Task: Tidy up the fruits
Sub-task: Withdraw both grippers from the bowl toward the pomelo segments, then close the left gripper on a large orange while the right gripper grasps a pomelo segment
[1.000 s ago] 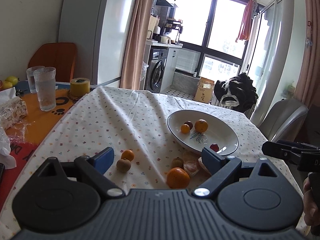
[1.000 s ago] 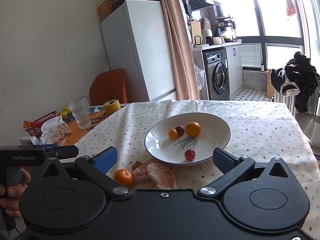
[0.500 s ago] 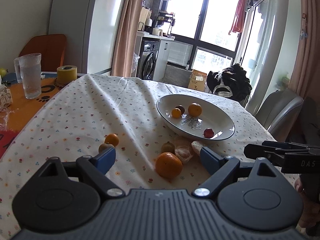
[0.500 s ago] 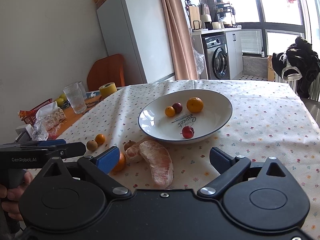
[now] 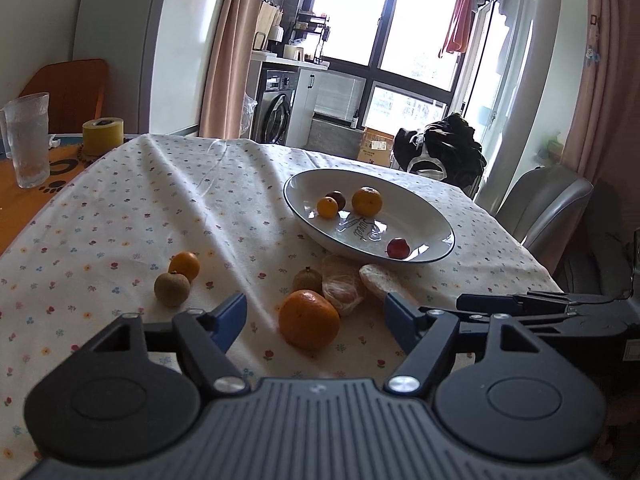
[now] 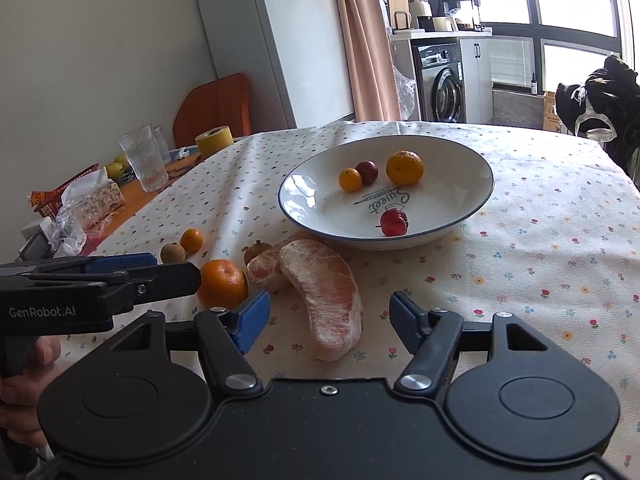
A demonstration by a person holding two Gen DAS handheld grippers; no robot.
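A white plate (image 5: 432,248) (image 6: 472,168) on the flowered cloth holds two oranges, a dark plum and a small red fruit (image 6: 394,222). In front of it lie a big orange (image 5: 309,319) (image 6: 222,283), peeled pomelo pieces (image 6: 328,296) (image 5: 344,284), two brown fruits (image 5: 172,289) (image 5: 307,279) and a small orange (image 5: 185,265). My left gripper (image 5: 316,318) is open, its fingers low on either side of the big orange. My right gripper (image 6: 328,322) is open around the near end of the long pomelo segment. The left gripper (image 6: 120,268) also shows at the left of the right wrist view.
Two glasses (image 6: 146,156), a yellow tape roll (image 5: 102,136) (image 6: 214,140) and plastic snack bags (image 6: 88,208) stand on the orange mat at the table's left. A grey chair (image 5: 544,208) with dark clothes behind it is at the far right.
Both grippers have moved forward and lower toward the fruit. The big orange now sits between the left fingers and the pomelo segment between the right ones. Both stayed open.
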